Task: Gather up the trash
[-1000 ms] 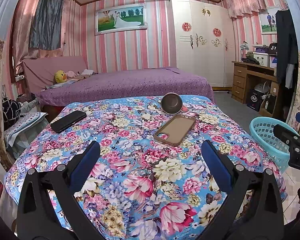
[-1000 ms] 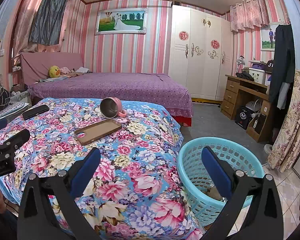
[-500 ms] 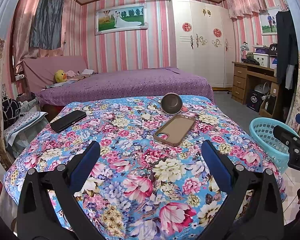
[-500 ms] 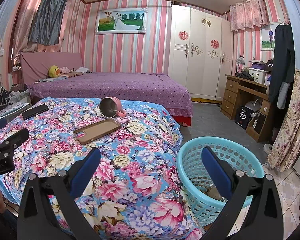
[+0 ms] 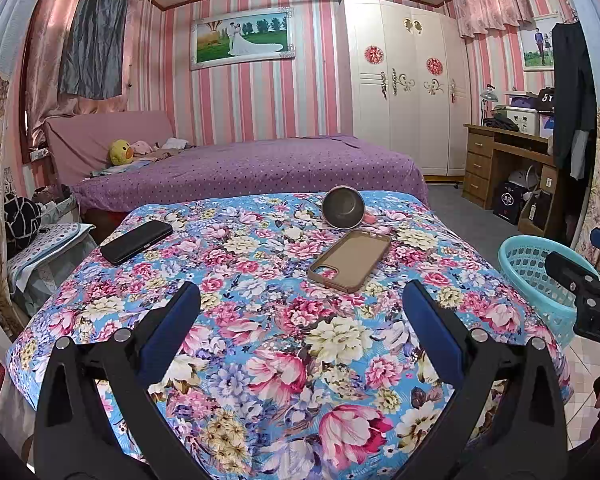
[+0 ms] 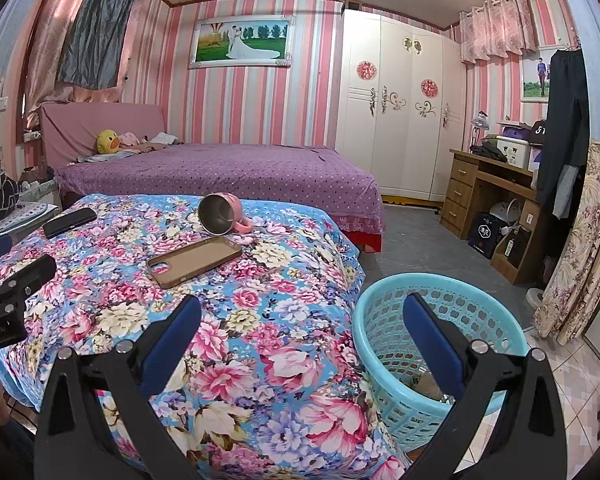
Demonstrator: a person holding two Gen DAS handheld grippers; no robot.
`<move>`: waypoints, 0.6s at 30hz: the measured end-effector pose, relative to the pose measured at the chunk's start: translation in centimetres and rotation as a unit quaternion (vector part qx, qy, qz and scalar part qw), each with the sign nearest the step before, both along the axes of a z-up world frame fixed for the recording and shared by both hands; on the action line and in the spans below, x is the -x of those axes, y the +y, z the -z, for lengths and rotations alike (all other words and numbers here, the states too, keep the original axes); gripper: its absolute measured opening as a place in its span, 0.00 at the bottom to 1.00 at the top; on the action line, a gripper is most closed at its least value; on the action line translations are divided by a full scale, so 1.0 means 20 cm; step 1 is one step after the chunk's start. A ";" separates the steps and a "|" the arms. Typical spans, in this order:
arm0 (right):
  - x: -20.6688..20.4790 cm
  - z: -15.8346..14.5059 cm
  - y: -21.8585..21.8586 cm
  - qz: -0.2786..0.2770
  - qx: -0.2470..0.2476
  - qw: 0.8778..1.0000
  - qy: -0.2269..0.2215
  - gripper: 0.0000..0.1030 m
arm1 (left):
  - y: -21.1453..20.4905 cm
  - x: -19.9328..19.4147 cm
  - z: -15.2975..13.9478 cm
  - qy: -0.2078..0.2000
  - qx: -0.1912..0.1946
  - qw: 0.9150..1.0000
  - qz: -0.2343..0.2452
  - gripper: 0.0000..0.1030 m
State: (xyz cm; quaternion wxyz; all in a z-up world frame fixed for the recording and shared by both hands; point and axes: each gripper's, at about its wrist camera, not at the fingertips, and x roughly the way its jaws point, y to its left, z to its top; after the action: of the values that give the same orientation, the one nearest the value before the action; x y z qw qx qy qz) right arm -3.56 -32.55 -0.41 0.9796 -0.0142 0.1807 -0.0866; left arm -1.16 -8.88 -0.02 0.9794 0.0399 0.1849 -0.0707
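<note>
Left wrist view: left tool (image 5: 300, 316) spread, empty, above floral worktop (image 5: 260, 344); on it a black phone (image 5: 136, 241), tan phone case (image 5: 350, 266), tipped mug (image 5: 343, 207). Right wrist view: right tool (image 6: 302, 322) spread, empty; turquoise basket (image 6: 384, 320) just beside the worktop, scraps inside. The case looks light, flexible; pinch across one long edge.

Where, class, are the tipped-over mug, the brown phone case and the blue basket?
tipped-over mug (image 5: 342, 207): left wrist view, inside of its open mouth.
brown phone case (image 5: 350, 260): left wrist view, middle of its inner face.
blue basket (image 6: 384, 320): right wrist view, inner wall, left side.
</note>
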 end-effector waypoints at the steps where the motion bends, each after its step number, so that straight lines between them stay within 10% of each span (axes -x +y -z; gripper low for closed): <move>1: 0.00 0.00 0.00 0.000 0.000 1.000 0.000 0.96 | 0.00 0.00 0.00 0.000 0.000 1.000 0.000 0.95; 18: 0.00 0.00 0.00 0.000 0.000 1.000 -0.001 0.96 | 0.00 -0.01 0.01 0.001 0.003 1.000 -0.002 0.95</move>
State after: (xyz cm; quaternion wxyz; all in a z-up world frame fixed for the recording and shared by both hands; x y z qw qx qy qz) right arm -3.53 -32.47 -0.40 0.9798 -0.0143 0.1799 -0.0865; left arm -1.06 -8.95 -0.13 0.9796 0.0364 0.1854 -0.0691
